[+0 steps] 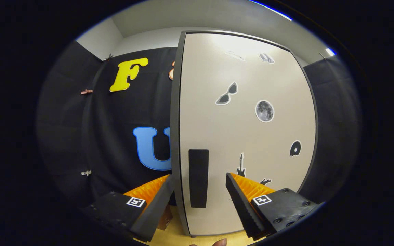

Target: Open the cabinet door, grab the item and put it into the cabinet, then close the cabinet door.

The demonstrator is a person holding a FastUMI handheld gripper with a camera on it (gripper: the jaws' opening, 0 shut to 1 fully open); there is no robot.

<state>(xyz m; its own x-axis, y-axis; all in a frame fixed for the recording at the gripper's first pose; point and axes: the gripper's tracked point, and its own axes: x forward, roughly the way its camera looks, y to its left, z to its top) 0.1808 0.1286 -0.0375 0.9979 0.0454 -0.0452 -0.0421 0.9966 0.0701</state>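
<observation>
**Door edge bracketed by the spread tool**

Pale worktop [169,237] is seen at the bottom of the frame, beneath the tool [199,181], whose fingers are spread wide with nothing gripped. Between them the cabinet door [245,130] is lined up: its dark leading edge [175,130] lies just inside the left finger, and the black handle [198,177] stands upright between both fingers, long axis vertical. This placement is judged a setup for taking the handle or edge to swing the door. Stickers are scattered over the panel. No item to be stored can be made out.
</observation>
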